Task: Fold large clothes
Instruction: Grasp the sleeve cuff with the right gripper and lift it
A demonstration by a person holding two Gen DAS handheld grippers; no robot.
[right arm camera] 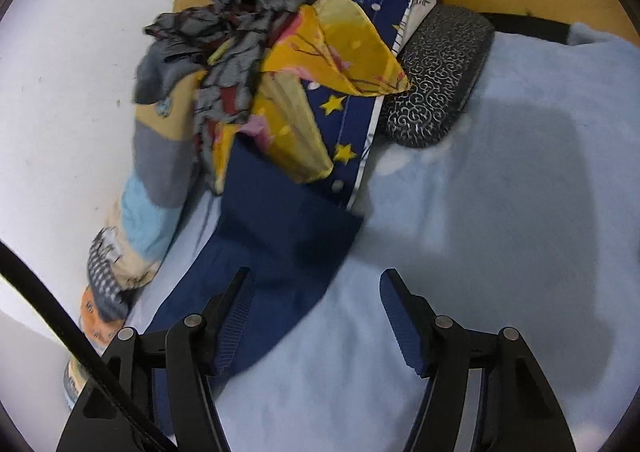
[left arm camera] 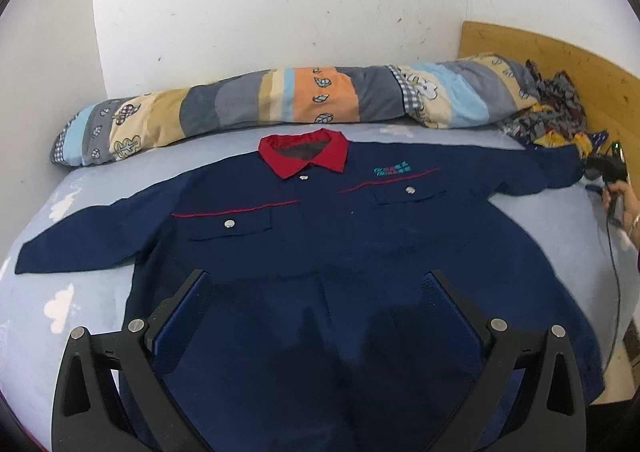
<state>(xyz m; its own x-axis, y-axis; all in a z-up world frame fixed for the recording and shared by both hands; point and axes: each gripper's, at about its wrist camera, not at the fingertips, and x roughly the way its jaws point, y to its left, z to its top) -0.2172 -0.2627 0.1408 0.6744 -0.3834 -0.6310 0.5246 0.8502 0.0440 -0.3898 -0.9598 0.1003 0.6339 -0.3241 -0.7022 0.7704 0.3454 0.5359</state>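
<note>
- A navy work shirt (left arm camera: 320, 220) with a red collar (left arm camera: 303, 151) lies face up and spread flat on the pale blue bed (left arm camera: 48, 304), sleeves out to either side, its long axis running from hem to collar, away from the person.
- The left tool (left arm camera: 318, 292) hovers over the hem, jaws wide, gripping nothing.
- The right tool (right arm camera: 316, 284) hangs over the far sleeve cuff (right arm camera: 288, 236); jaws partly open, holding nothing, cuff just ahead and left.
- That cuff touches a heap of patterned fabric (right arm camera: 280, 64); the right hand is nearer it.
</note>
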